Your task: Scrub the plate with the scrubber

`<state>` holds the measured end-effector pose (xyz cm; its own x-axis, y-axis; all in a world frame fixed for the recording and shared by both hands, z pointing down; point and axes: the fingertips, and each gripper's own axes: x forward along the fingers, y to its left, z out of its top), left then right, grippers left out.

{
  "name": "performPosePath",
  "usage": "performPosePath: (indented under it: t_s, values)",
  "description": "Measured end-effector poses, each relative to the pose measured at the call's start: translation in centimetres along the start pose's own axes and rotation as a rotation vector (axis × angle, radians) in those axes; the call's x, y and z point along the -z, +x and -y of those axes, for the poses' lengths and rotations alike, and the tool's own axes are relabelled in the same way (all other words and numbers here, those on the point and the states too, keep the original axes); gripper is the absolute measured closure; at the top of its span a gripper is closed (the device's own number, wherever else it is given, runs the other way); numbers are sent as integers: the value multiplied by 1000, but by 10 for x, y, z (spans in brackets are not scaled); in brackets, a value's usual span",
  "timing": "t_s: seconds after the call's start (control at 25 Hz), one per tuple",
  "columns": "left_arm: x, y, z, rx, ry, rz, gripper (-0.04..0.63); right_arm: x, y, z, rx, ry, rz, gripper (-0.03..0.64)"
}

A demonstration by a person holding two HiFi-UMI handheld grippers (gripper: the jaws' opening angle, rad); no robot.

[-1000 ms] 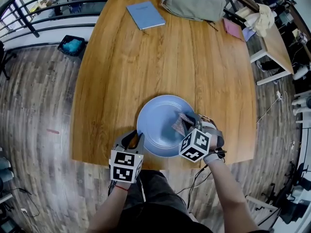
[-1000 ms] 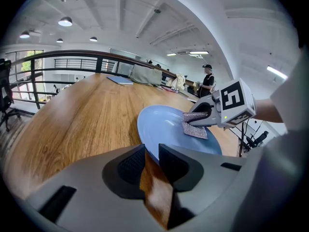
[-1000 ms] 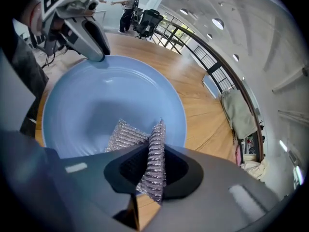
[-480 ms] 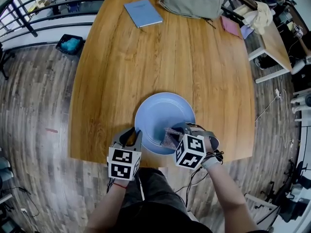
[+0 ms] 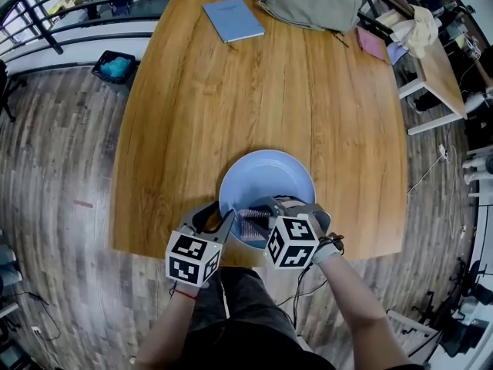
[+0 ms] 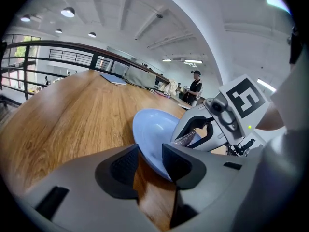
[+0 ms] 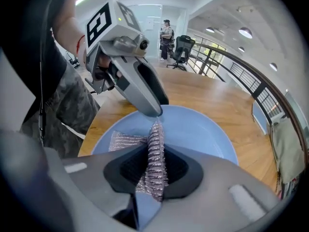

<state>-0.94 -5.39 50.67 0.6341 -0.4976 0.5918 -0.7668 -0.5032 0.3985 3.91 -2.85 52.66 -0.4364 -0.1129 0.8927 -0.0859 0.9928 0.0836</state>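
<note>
A light blue plate (image 5: 269, 177) lies on the wooden table (image 5: 231, 106) near its front edge. My left gripper (image 5: 218, 216) straddles the plate's near-left rim (image 6: 152, 129). Its jaws have just been opening, and bare wood shows between the left pad and the rim, so the left gripper (image 6: 150, 154) is open. My right gripper (image 5: 256, 219) is shut on a silvery mesh scrubber (image 5: 246, 226), which rests on the plate's near part, close to the left gripper. In the right gripper view the scrubber (image 7: 155, 144) stands pinched between the pads of the right gripper (image 7: 155, 170), over the plate (image 7: 198, 129).
At the table's far end lie a blue notebook (image 5: 233, 19), a grey-green bag (image 5: 308, 2) and a pink item (image 5: 371, 43). A small side table with a cloth (image 5: 420, 28) stands at the right. A blue bin (image 5: 115, 68) sits on the floor at the left.
My right gripper has carried the scrubber leftward across the plate's near part, toward the left gripper. The left gripper has stayed at the rim.
</note>
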Motion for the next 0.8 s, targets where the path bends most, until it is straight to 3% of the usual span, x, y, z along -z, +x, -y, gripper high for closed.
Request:
performPosePath:
  t_s: [0.32,0.52,0.8]
  values:
    - [1,-1,3,62,30,-21,451,-19,6,16,83,-199,81,535]
    - [2,3,3,39,141,-69,445,-35,14,33,145,-257,108,535]
    - [2,5,-2,27,143,-114,462,-36,13,67,257,-280,100,534]
